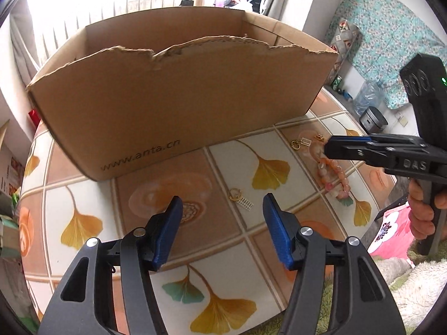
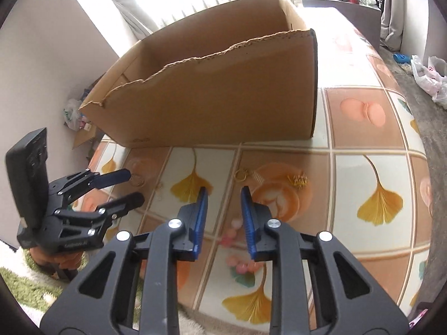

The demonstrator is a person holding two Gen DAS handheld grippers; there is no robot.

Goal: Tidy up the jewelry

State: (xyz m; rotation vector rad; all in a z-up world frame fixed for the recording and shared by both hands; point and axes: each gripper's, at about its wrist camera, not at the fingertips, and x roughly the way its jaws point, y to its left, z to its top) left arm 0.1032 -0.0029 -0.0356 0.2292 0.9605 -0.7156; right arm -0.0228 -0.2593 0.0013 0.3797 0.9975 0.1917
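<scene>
A pink and orange bead bracelet (image 1: 333, 174) lies on the patterned table (image 1: 156, 195), and its beads (image 2: 237, 224) show between and below my right gripper's pads. My right gripper (image 2: 225, 190) hangs just over it, jaws narrowly apart with no pad visibly pressing; in the left wrist view it (image 1: 327, 147) comes in from the right. My left gripper (image 1: 223, 197) stands open low over the table, a gold earring (image 1: 240, 198) lying just beyond its tips. A second gold earring (image 1: 300, 143) and a small gold piece (image 1: 320, 137) lie past the bracelet. The left gripper (image 2: 133, 185) shows at the left.
A large open cardboard box (image 1: 167, 106) with a torn front rim stands on the table behind the jewelry. A hand (image 1: 419, 212) holds the right gripper's handle. A shaggy rug (image 1: 405, 284) lies beside the table, and a bed (image 1: 391, 36) stands further off.
</scene>
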